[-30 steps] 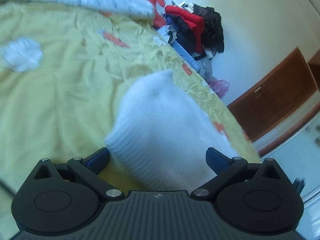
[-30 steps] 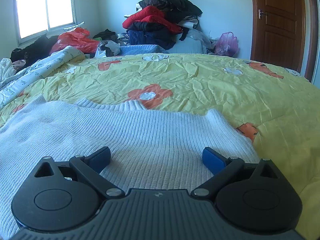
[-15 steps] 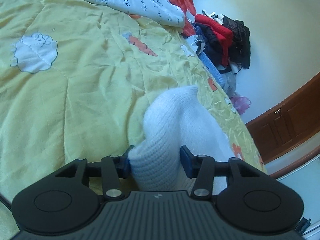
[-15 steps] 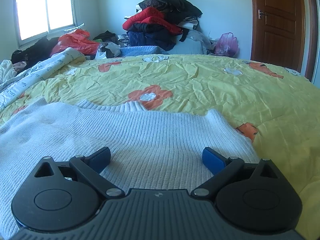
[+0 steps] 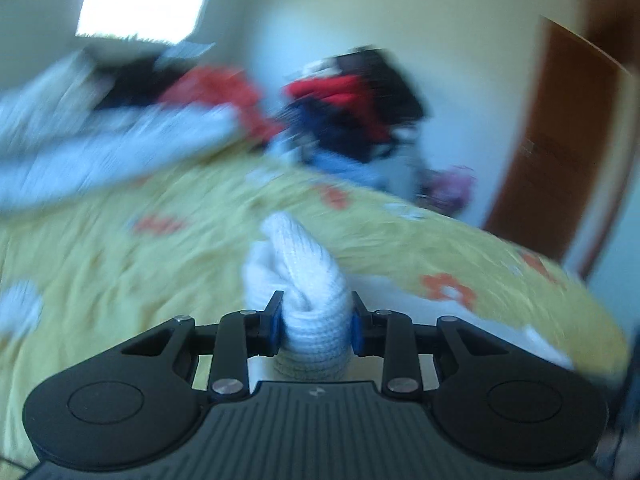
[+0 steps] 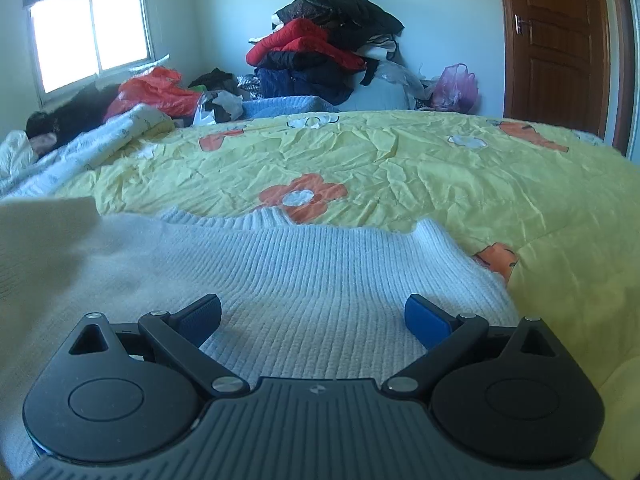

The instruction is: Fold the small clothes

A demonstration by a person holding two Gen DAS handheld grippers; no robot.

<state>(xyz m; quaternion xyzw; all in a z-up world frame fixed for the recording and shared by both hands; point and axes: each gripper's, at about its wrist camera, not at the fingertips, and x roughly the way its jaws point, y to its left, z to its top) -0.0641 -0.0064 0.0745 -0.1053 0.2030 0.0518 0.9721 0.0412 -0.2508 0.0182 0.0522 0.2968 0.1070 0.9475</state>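
The left gripper (image 5: 316, 322) has its jaws clamped on a bunched fold of the white knitted sweater (image 5: 298, 276), which rises straight ahead from between the jaws in a narrow ridge and stands clear of the yellow bedspread (image 5: 120, 272). The right gripper (image 6: 312, 320) hangs with its jaws spread wide and nothing between them; the body of the sweater (image 6: 320, 276) lies flat on the bed directly under and ahead of them, its ribbing running away from the jaws and its long axis crosswise to them.

The coming fold, as I judge it, turns on this: the pinched part must travel across the flat body towards the right jaws, so the left hand is the one that carries and the right could pin the cloth.

The right view shows the spread sweater, its far edge and, to the left of the jaws, a lifted pale flap (image 6: 44, 236). The left view is blurred and shows only the gripped bunch, not where the rest lies.
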